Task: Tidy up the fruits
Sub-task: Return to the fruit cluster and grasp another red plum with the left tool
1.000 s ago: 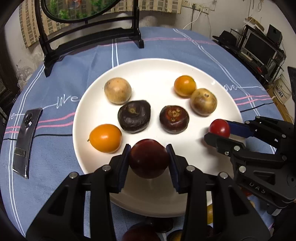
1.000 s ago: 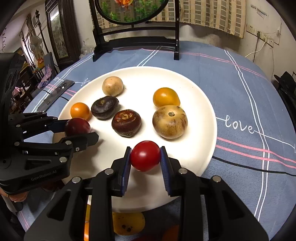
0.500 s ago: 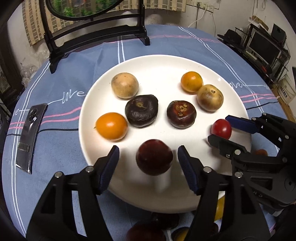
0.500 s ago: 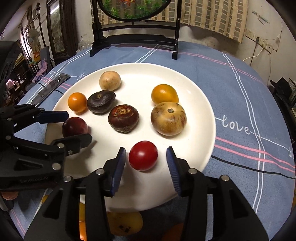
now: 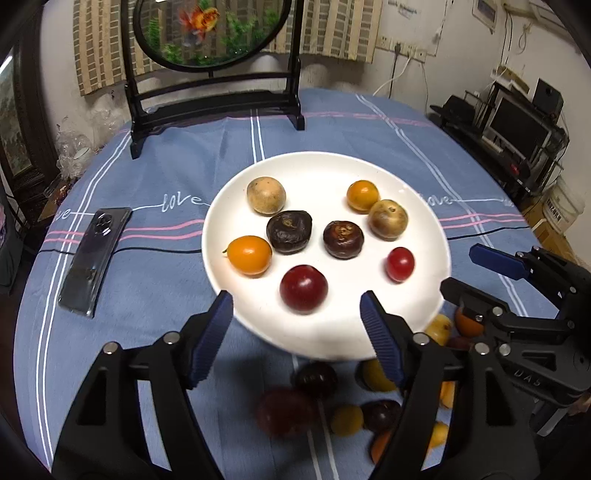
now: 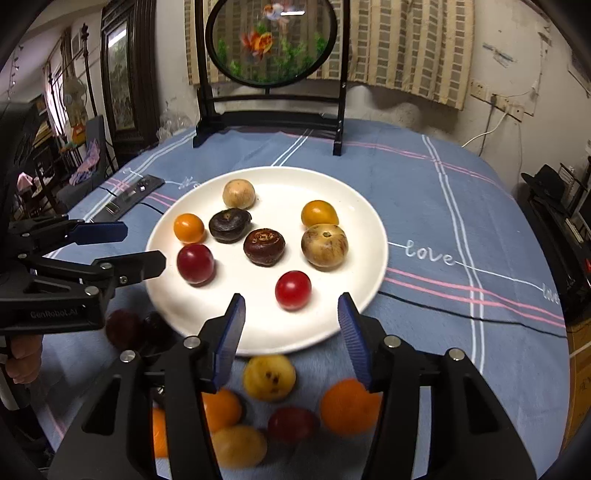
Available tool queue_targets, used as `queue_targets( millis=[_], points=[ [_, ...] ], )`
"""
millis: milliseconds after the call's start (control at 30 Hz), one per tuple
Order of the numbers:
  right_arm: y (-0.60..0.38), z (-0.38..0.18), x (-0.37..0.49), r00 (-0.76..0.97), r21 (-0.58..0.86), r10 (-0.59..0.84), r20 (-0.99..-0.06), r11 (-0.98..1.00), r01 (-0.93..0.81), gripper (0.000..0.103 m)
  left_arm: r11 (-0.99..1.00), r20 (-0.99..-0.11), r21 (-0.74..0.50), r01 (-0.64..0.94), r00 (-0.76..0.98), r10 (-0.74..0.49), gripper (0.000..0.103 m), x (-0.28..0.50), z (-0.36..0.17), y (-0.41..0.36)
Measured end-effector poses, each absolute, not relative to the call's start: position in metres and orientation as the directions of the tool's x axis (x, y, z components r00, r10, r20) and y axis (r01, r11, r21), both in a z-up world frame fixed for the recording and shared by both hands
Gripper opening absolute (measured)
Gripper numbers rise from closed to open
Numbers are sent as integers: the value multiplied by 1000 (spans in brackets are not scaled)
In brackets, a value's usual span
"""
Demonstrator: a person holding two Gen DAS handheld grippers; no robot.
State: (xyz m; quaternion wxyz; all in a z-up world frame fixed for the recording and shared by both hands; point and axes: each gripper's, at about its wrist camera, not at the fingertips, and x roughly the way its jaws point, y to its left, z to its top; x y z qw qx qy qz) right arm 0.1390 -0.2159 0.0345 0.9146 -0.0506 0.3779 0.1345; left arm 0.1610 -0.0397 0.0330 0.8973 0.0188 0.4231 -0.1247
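A white plate (image 5: 325, 168) (image 6: 354, 199) on the blue tablecloth holds several fruits. A dark red plum (image 5: 303, 289) (image 6: 195, 263) lies at its near left, a small red tomato (image 5: 399, 263) (image 6: 293, 289) at its near right. My left gripper (image 5: 297, 332) (image 6: 140, 246) hangs above the plate's near rim, jaws opening, nothing between them. My right gripper (image 6: 291, 334) (image 5: 469, 271) is drawn back from the tomato, jaws also opening and empty. Several loose fruits (image 6: 269, 376) (image 5: 317, 378) lie on the cloth in front of the plate.
A phone (image 5: 94, 258) (image 6: 129, 195) lies left of the plate with a cable across the cloth. A black stand with a round fish picture (image 5: 210, 33) (image 6: 271, 40) rises at the table's far side. A hand (image 6: 22, 358) grips the left tool.
Both grippers let go of their fruits, the plum and the tomato, which now rest on the plate. Both jaws spread wider and both grippers pulled back and up.
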Motion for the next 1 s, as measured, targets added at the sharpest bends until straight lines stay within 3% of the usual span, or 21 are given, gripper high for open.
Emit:
queue_targets(
  millis=[167, 567, 1000],
  points=[
    [-231, 38, 108, 699, 52, 218, -681, 967, -250, 60, 969, -746, -59, 240, 635, -202, 79, 134, 37, -33],
    [-243, 5, 34, 689, 86, 206, -695, 975, -205, 60, 970, -765, -109, 218, 605, -222, 81, 69, 10, -13],
    [-227, -26, 5, 634, 68, 219, -742, 965, -254, 60, 972, -792, -79, 222, 579, -197, 81, 44, -15, -10]
  ],
)
